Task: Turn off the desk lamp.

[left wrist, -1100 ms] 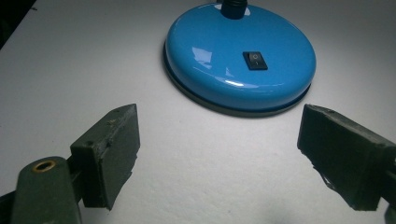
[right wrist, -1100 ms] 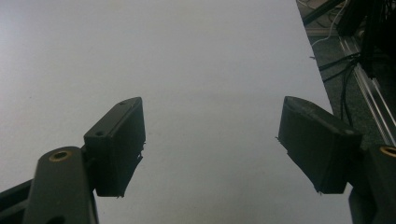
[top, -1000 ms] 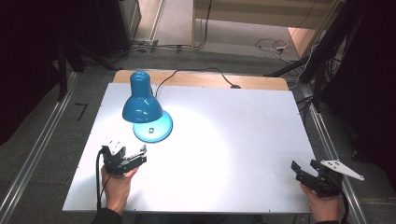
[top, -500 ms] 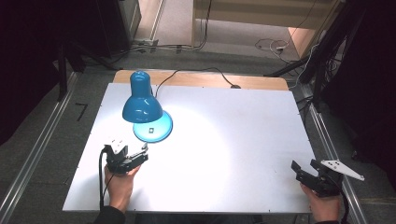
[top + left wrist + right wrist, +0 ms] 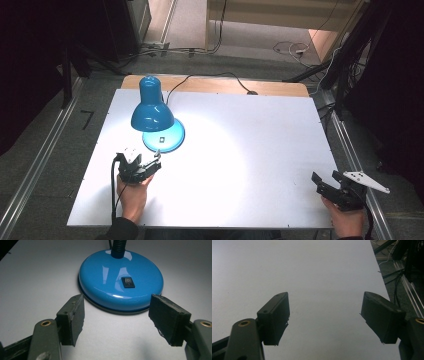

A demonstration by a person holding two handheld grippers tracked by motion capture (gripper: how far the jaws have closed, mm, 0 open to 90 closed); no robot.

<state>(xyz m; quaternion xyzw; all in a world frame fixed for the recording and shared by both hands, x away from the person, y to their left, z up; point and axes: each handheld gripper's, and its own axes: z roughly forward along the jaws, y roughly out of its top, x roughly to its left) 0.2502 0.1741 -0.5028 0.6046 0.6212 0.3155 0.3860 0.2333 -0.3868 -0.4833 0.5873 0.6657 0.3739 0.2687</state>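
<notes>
At the table's [image 5: 260,150] near left, the left gripper [image 5: 150,167] sits just short of a blue desk lamp's round base [image 5: 167,140]. Its jaws have just been narrowing, yet stand apart with nothing between them, aimed at the base's black rocker switch [image 5: 128,282]. The lamp's shade [image 5: 151,112] hangs over the base. Far right, the right gripper [image 5: 327,182] holds its jaws wide over bare tabletop.
</notes>
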